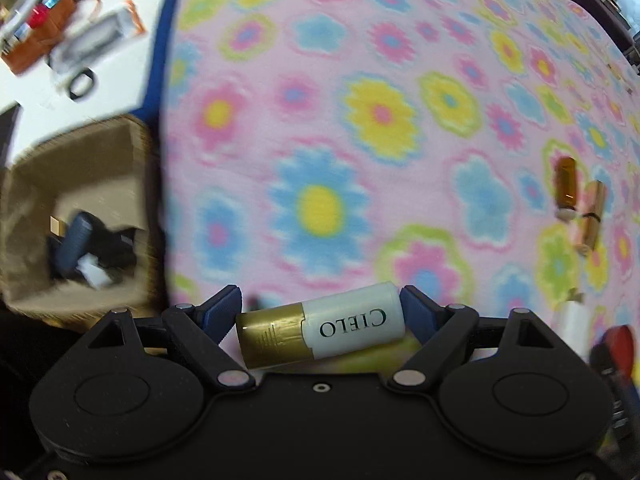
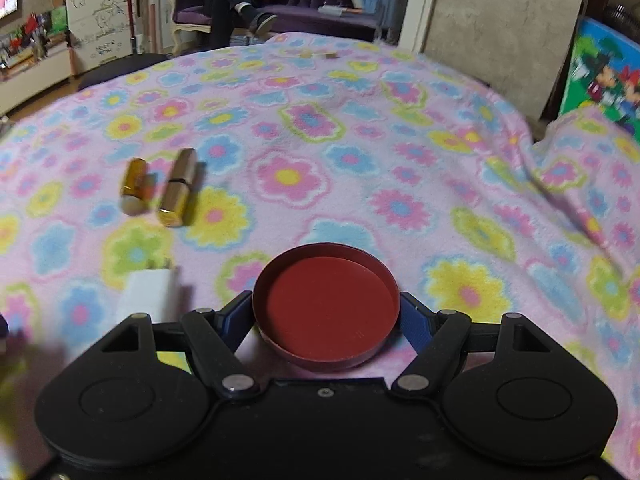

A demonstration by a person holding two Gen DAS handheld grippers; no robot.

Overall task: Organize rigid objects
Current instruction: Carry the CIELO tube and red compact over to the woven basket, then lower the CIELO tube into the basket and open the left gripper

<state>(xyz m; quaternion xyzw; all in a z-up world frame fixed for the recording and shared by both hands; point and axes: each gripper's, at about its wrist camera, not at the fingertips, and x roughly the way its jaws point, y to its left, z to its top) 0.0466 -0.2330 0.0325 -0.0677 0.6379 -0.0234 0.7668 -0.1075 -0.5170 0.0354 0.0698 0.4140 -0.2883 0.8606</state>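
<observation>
The left gripper (image 1: 320,312) pinches the Cielo bottle (image 1: 320,330) to carry it to the box (image 1: 80,208) at nine o'clock. The right gripper (image 2: 326,316) squeezes the red lid (image 2: 326,306).

A white-and-gold CIELO tube (image 1: 320,326) and red round lid (image 2: 326,307) sit gripped above the blanket.
</observation>
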